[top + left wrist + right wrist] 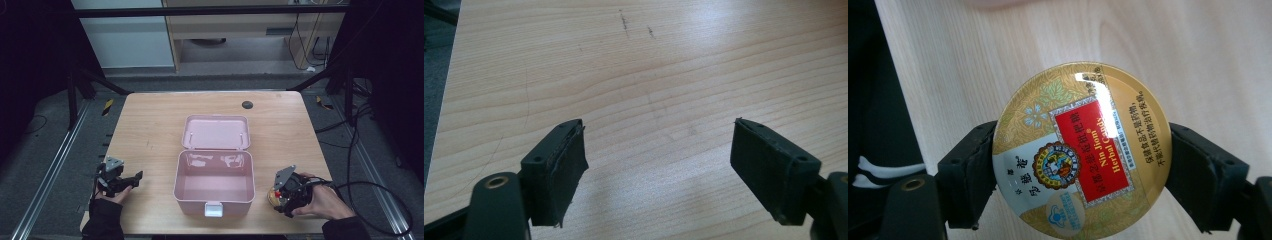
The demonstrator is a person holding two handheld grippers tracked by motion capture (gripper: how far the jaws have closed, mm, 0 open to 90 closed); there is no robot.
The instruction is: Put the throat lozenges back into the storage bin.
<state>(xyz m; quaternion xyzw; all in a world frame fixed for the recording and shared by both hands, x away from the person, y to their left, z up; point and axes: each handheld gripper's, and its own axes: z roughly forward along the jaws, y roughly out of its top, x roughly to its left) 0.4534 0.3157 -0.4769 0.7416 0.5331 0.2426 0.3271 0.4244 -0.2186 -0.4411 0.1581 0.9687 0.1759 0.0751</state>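
Note:
An open pink plastic box (192, 204) stands in the middle of the wooden table, its lid (216, 132) laid back flat and nothing showing inside. To its right my right gripper (278, 197) is shut on a round golden candy tin (272, 196) low over the table. In the right gripper view the tin (1083, 150), with a red label, sits pinched between the two black jaws of that gripper (1081, 130). My left gripper (134, 180) rests left of the box, open. Its jaws (658, 125) stand wide apart over bare wood.
A small black round cap (247, 104) sits in the table (150, 120) near the far edge. A cable (385, 197) loops off the right gripper past the table's right edge. Metal rails run along both sides on the floor.

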